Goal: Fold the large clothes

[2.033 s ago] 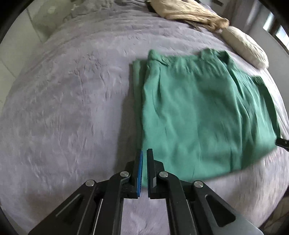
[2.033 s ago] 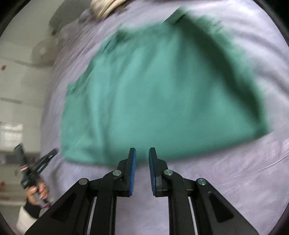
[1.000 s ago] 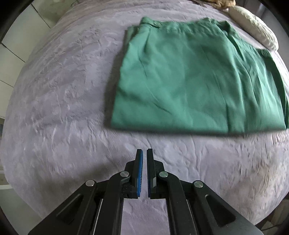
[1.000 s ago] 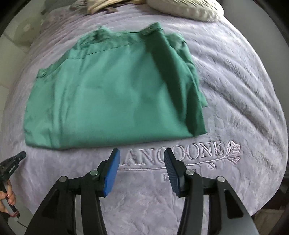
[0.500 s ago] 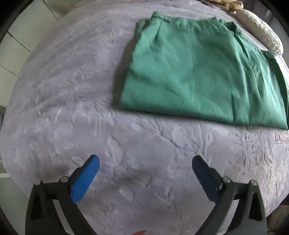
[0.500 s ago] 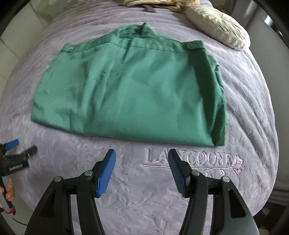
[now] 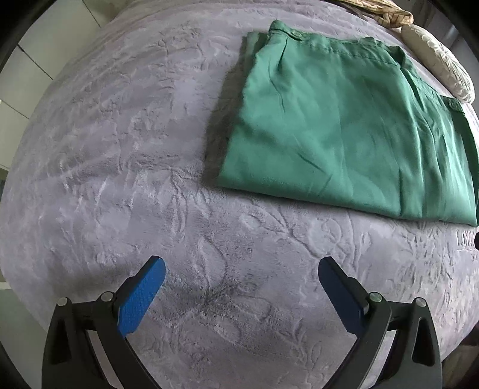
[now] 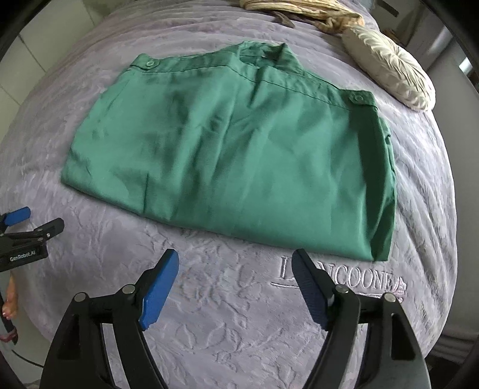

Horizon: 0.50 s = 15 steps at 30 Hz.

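In the left wrist view the left gripper [image 7: 241,276] is pointing down over the lilac bedspread [image 7: 125,143], its blue-padded fingers [image 7: 140,296] standing wide apart with nothing but bare plush between them; the green garment [image 7: 338,131] is lying folded flat beyond the fingertips, toward the upper right, clear of both pads; a cream cushion [image 7: 437,67] is sitting past its far corner, and a beige cloth [image 7: 380,12] is bunching at the top edge.

In the right wrist view the right gripper [image 8: 235,279] is spreading its jaws, with only bedspread [image 8: 227,323] in the gap; the green garment [image 8: 239,152] is lying just ahead of the fingertips, collar on the far side, its right corner beside the stitched lettering [image 8: 344,279]; the left gripper [image 8: 33,223] is showing at the left edge, apart from the garment; the cushion [image 8: 389,67] is resting at the upper right.
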{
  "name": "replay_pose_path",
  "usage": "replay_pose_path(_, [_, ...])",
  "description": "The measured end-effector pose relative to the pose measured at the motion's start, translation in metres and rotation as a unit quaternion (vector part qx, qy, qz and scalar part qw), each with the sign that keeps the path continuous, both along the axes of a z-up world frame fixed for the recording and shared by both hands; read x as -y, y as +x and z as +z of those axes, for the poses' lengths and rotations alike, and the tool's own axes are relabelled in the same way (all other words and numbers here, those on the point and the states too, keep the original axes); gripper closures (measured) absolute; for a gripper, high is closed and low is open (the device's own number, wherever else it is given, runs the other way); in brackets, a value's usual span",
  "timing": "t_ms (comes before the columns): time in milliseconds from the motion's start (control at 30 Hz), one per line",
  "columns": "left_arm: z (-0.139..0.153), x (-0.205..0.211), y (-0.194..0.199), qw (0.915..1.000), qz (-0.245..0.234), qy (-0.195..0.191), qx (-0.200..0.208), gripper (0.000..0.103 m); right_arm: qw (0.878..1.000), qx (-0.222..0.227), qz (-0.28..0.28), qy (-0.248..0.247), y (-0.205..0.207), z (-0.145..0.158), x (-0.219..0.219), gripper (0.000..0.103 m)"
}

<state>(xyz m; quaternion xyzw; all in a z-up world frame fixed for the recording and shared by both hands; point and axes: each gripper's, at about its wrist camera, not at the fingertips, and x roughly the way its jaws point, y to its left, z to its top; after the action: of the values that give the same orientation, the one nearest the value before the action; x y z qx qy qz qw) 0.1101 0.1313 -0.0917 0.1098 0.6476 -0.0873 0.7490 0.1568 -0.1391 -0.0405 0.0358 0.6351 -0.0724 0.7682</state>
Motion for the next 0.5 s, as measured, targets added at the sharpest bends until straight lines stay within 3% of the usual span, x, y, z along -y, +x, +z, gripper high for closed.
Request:
replay_pose_path(333, [-0.008,-0.007,0.010,0.9997,0.002,-0.018,-0.014,0.001,0.998,-0.009,0.009,-0.056,0.014,-0.010,-0.017,0.015])
replay_pose_path(500, [-0.009,-0.010,0.013,0.9998,-0.004,-0.017,-0.009,0.001,0.998,-0.020,0.015,-0.062,0.019,-0.016,-0.023,0.015])
